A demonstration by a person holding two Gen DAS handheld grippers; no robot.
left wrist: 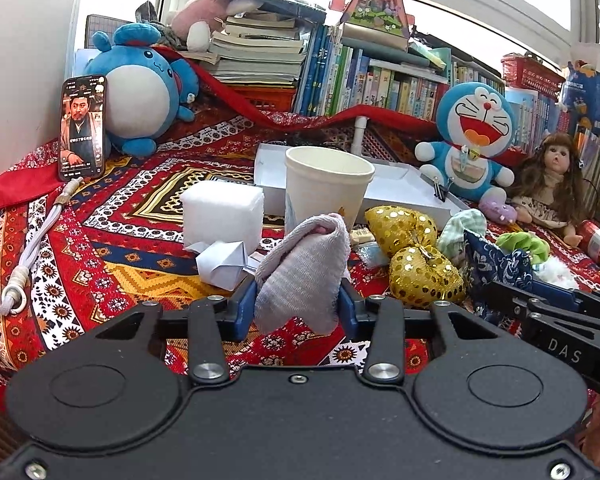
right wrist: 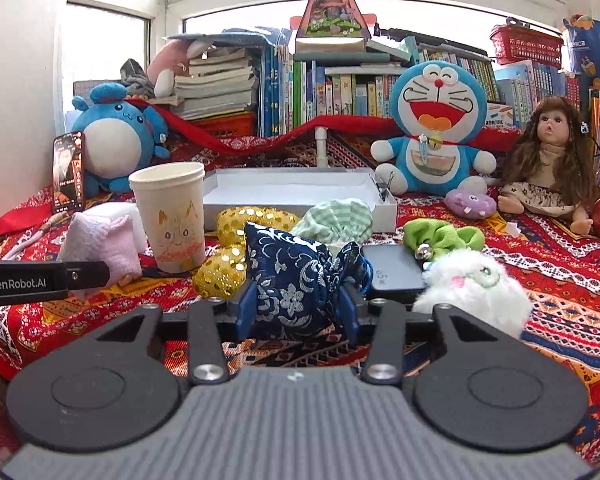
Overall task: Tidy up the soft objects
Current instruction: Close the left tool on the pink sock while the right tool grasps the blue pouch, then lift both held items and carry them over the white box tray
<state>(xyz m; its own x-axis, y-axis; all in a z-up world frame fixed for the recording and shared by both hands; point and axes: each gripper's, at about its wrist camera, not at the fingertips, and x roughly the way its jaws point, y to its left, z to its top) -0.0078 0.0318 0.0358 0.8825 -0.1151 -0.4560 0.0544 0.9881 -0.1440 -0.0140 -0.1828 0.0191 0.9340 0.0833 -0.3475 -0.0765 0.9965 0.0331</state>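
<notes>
Two hand-held claws, each gripping one soft item above a worktop draped in a red patterned woven cloth (left wrist: 112,236). The left claw (left wrist: 298,300) is pinched narrow on a folded grey-pink ribbed towel (left wrist: 304,268); the limp terry bulges above the blue pads, and it is held just in front of the paper cup (left wrist: 326,188), apparently raised off the cloth. The right claw (right wrist: 296,304) is pinched narrow on a navy brocade pouch (right wrist: 296,276) with a silvery floral weave; the stuffed body is caught between the pads while its gathered neck flares to one side. Both grips fall on the items' bulk, which suits compressible fabric that offers no rigid edge. A shallow white box (right wrist: 300,196) lies open behind the cluster, probably the intended receptacle. Still loose on the cloth: a gold sequin bow (right wrist: 236,240), a green striped fabric bundle (right wrist: 336,220), a lime bow with bell (right wrist: 444,236) and a white fluffy plush (right wrist: 476,284), all touching or just beside one another.
</notes>
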